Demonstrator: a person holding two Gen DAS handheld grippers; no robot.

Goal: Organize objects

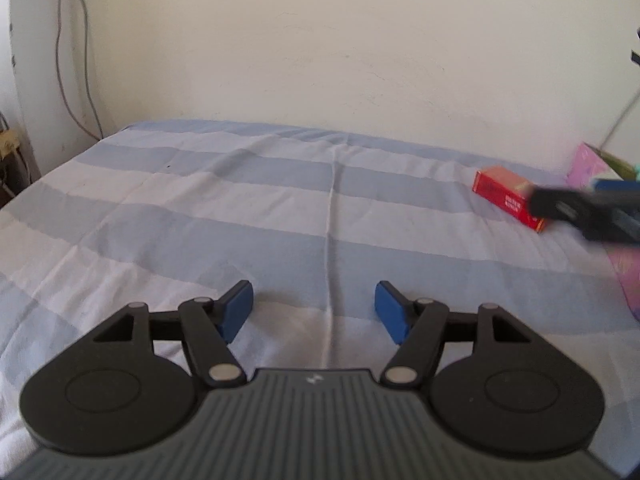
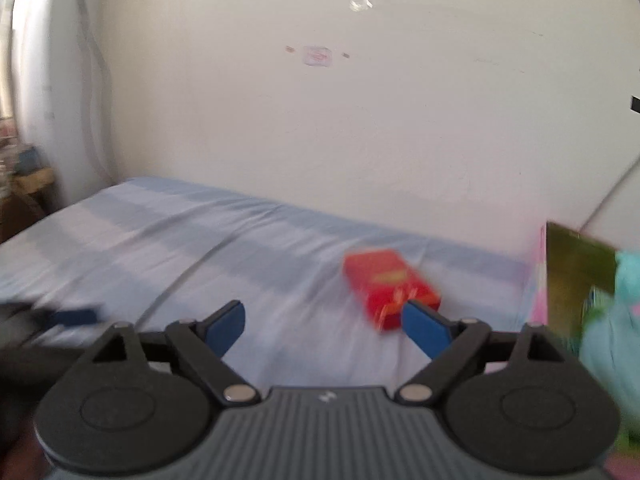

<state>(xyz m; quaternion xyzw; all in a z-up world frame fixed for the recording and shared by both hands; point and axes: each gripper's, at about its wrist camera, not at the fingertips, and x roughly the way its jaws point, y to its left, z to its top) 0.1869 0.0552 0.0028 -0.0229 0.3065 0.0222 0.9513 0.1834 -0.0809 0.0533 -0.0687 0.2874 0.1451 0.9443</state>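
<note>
Though blurred, red box legible.

Ahead of my left gripper the striped bedsheet lies bare to the far wall. At far right a red box, my right gripper and a pink box crowd the way.

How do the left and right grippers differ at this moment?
The right gripper has the red box just ahead, beside its right fingertip; the left gripper has only the striped sheet in front of it. The right wrist view is motion-blurred, while the left wrist view of its own gripper is sharp. Both are open, hold nothing, and have blue pads.
</note>
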